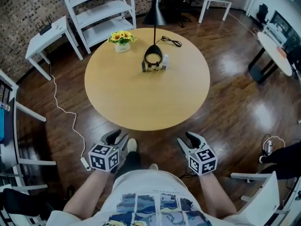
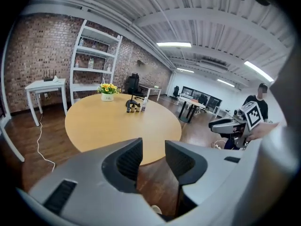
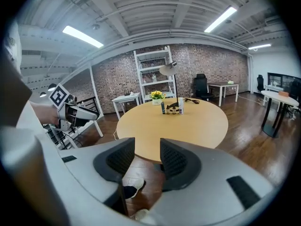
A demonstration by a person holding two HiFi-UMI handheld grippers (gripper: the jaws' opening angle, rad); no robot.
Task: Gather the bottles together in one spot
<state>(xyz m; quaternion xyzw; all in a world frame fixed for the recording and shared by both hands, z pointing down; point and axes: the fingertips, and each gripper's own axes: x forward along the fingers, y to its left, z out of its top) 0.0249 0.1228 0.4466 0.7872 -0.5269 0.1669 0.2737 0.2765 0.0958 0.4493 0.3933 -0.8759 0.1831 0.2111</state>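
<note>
Several small bottles [image 1: 155, 66] stand close together at the far side of the round wooden table [image 1: 141, 102], by the black ring base of a lamp [image 1: 153, 55]. The tallest is white [image 1: 165, 61], and a dark one [image 1: 144, 66] stands at the left. Both grippers hang off the table, in front of its near edge and over the floor. My left gripper [image 1: 117, 138] is open and empty. My right gripper [image 1: 187, 141] is open and empty too. The same cluster of bottles [image 2: 136, 107] shows far off in the left gripper view, and the bottles [image 3: 172, 108] in the right gripper view.
A pot of yellow flowers [image 1: 122, 41] and a black cable [image 1: 171, 42] lie on the table's far part. A white shelf [image 1: 101, 8] and a white side table [image 1: 47, 34] stand behind it. A cable [image 1: 66, 112] trails across the floor at the left.
</note>
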